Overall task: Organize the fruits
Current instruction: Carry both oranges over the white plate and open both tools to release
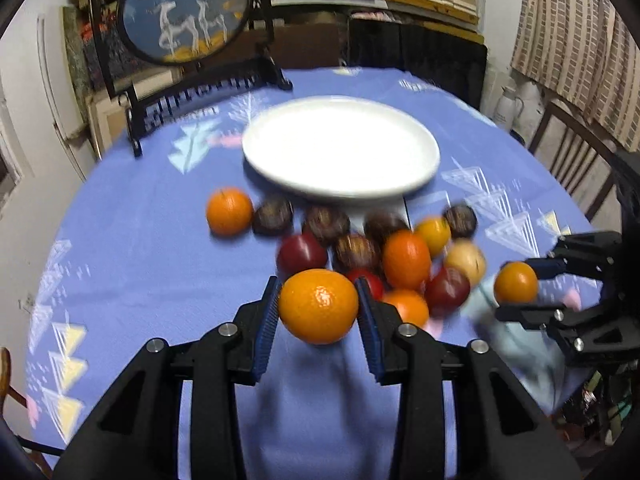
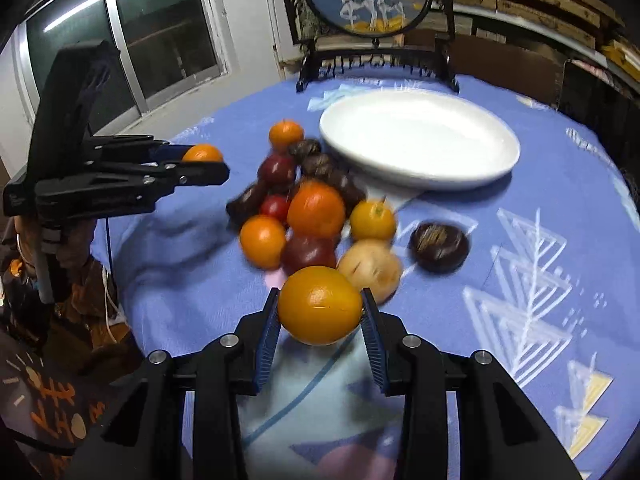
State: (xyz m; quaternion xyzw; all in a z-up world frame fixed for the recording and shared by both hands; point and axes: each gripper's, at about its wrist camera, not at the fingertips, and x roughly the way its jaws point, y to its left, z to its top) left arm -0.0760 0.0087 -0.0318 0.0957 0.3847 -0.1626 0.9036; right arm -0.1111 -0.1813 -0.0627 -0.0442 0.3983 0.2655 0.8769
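My left gripper (image 1: 318,306) is shut on an orange (image 1: 318,305), held a little above the blue tablecloth. My right gripper (image 2: 320,308) is shut on another orange (image 2: 319,305), also lifted. Each gripper shows in the other's view: the right gripper (image 1: 516,294) at the right with its orange (image 1: 515,282), the left gripper (image 2: 208,164) at the left with its orange (image 2: 202,153). Beyond them lies a cluster of fruit (image 1: 372,252): oranges, red apples, dark brown round fruits and a pale yellow one (image 2: 370,270). An empty white plate (image 1: 340,146) sits behind the pile.
A framed round embroidery screen (image 1: 184,8) on a black stand occupies the table's far edge. One orange (image 1: 229,210) lies apart at the pile's left. A dark fruit (image 2: 439,246) sits alone at the right. Wooden chairs (image 1: 576,152) and stacked boxes surround the round table (image 1: 140,240).
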